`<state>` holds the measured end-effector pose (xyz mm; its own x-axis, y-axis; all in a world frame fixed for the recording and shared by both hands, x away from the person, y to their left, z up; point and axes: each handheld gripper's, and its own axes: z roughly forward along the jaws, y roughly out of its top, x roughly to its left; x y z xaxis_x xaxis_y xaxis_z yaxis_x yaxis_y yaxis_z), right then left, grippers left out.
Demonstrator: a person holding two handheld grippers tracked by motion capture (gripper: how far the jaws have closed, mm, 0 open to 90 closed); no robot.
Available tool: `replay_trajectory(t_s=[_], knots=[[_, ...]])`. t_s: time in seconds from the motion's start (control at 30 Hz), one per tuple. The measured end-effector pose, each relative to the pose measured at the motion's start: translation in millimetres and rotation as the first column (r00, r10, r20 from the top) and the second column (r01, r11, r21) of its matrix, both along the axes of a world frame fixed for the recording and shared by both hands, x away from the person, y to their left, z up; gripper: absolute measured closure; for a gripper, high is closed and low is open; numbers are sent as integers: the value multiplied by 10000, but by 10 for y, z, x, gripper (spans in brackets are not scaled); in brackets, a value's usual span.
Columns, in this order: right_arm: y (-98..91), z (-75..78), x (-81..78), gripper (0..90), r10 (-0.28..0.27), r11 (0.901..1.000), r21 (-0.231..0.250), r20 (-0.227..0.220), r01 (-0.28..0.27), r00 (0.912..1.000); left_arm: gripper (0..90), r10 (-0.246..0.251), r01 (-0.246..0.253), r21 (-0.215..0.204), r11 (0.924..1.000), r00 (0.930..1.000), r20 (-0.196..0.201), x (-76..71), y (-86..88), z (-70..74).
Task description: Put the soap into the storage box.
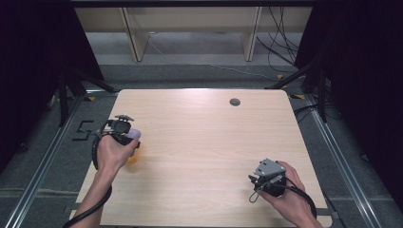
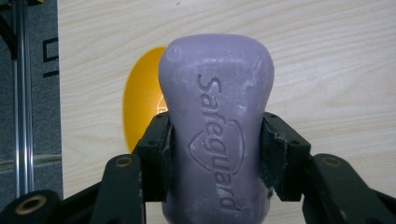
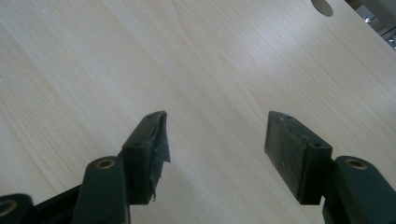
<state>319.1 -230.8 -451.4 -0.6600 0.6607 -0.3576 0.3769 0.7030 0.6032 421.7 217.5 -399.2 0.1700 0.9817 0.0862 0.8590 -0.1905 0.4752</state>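
A purple bar of soap (image 2: 217,130), stamped with a brand name, is clamped between the pads of my left gripper (image 2: 215,149); both pads press on its sides. Under it lies a yellow oval thing (image 2: 142,105), partly hidden by the bar. From above, the left gripper (image 1: 124,134) is near the table's left edge with the purple soap (image 1: 135,134) at its tip and a bit of the yellow thing (image 1: 132,159) beside the hand. My right gripper (image 3: 215,140) stands open over bare wood, nothing between its pads; in the high view the right gripper (image 1: 264,178) is at the front right.
The light wooden table (image 1: 204,142) has a round cable hole (image 1: 235,101) near its far edge, also the hole (image 3: 322,6) seen from the right gripper. Metal rails and dark floor flank the table; cables (image 1: 280,42) lie on the floor behind it.
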Motion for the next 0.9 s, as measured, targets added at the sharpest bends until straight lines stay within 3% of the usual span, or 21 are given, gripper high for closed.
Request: replay_trajectory(t_s=[0.03,0.1,0.3,0.47,0.8,0.83,0.9], knots=[[0,1,-1,398,3,10000,8,16,-3,10000,491,-31,34,-114,9999,9996,279,-1,11,-20],[1,-2,0,398,18,10000,4,22,-18,10000,491,20,-19,-80,10000,9999,113,-2,28,-11],[8,5,-9,399,-28,10000,78,54,27,10000,491,97,-96,-55,9999,9996,258,-8,73,-44],[13,7,-10,399,18,10000,41,86,-19,10000,491,244,-243,135,9996,9997,-68,-11,124,-39],[2,2,-5,398,45,10000,28,62,-45,10000,491,458,-462,233,9987,9988,172,3,227,-117],[1,5,-4,399,65,10000,3,77,-65,9999,491,491,-489,407,9980,9988,-22,9,237,-106],[1,7,-6,399,19,10000,9,71,-19,10000,491,549,-550,405,9977,9985,36,14,239,-111]])
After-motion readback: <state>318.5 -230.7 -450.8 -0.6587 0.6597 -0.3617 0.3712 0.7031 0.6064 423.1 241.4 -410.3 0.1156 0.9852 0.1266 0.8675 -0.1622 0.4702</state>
